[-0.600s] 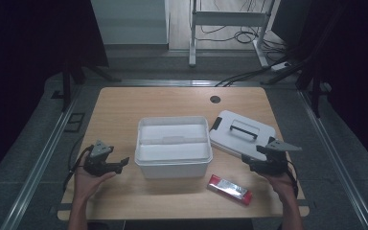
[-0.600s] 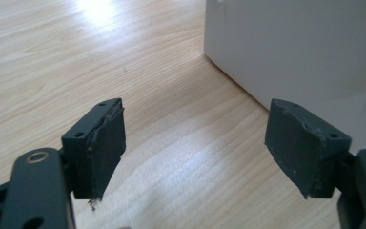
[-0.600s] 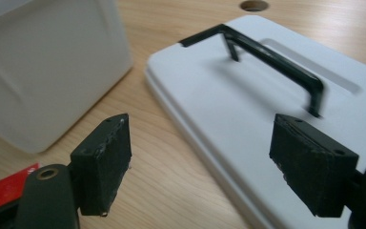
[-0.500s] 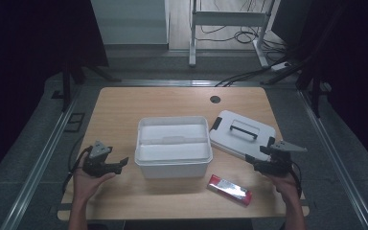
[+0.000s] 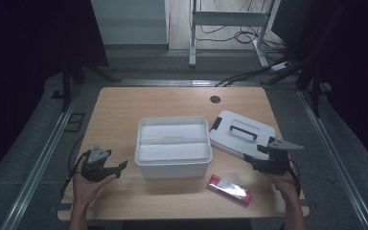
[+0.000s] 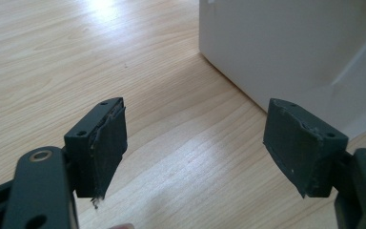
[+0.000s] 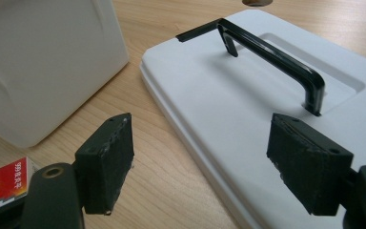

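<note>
An open white box [image 5: 173, 146] stands in the middle of the wooden table [image 5: 124, 110], and its side wall [image 6: 290, 47] fills the upper right of the left gripper view. Its white lid [image 5: 242, 134] with a black handle [image 7: 271, 52] lies flat to the right of it. A red packet [image 5: 229, 188] lies near the front edge, its corner [image 7: 2, 186] at lower left in the right gripper view. My left gripper [image 5: 120, 167] rests open left of the box, empty [image 6: 195, 148]. My right gripper [image 5: 249, 160] is open at the lid's near edge, jaws astride it [image 7: 200, 162].
A round cable hole [image 5: 215, 99] sits at the table's far side. Bare wood lies to the left and behind the box. Metal stands and cables [image 5: 239, 28] occupy the floor beyond the table.
The right gripper has edged slightly forward and left toward the lid. The left gripper has barely moved.
</note>
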`<move>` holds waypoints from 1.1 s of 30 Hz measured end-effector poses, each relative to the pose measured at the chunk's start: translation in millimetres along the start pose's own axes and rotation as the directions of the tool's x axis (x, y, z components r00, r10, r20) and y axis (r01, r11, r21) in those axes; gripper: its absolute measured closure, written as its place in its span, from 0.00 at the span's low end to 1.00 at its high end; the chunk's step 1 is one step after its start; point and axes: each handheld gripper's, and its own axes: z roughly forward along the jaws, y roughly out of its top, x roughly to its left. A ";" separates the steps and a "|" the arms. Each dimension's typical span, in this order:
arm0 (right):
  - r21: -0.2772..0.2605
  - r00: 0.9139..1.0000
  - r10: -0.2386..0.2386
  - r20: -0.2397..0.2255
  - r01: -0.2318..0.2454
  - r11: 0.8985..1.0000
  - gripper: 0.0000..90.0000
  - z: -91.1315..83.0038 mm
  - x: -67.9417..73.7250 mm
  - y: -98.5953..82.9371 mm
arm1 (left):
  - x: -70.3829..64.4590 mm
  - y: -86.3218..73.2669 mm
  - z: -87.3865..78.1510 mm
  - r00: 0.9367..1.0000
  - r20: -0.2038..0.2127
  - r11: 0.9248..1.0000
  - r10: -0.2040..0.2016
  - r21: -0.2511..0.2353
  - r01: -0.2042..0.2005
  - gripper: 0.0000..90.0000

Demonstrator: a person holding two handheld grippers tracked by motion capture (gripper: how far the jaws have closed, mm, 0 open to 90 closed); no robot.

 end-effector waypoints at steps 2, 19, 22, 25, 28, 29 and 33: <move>-0.003 1.000 -0.008 -0.004 0.008 1.000 0.27 0.8 1.1 1.0 | 0.9 -0.2 -3.5 1.000 0.000 1.000 -0.011 -0.007 0.011 0.24; 0.002 1.000 -0.004 -0.014 0.004 1.000 0.28 3.0 -7.2 0.4 | 5.7 3.7 -14.1 0.999 0.028 0.999 -0.034 -0.024 0.035 0.27; 0.002 1.000 0.003 -0.016 -0.003 1.000 0.28 3.8 -12.4 -0.7 | 7.8 15.2 -22.9 0.999 0.029 0.998 -0.036 -0.053 0.037 0.28; -0.003 1.000 0.005 -0.016 -0.005 1.000 0.28 3.2 -14.1 -1.0 | 7.3 23.2 -28.7 0.999 0.036 0.997 -0.022 -0.075 0.025 0.28; -0.007 1.000 0.001 -0.011 -0.001 1.000 0.28 1.3 -15.2 -1.1 | 3.8 35.6 -33.9 0.999 0.031 0.997 0.025 -0.078 -0.022 0.29; -0.009 1.000 0.003 -0.008 -0.003 1.000 0.29 -0.8 -15.4 -1.2 | 2.9 39.5 -35.3 0.999 0.035 0.996 0.036 -0.083 -0.033 0.30; -0.014 1.000 0.005 -0.002 -0.005 1.000 0.29 -3.2 -16.0 -1.1 | 3.5 56.0 -41.2 0.996 0.055 0.992 0.075 -0.108 -0.069 0.33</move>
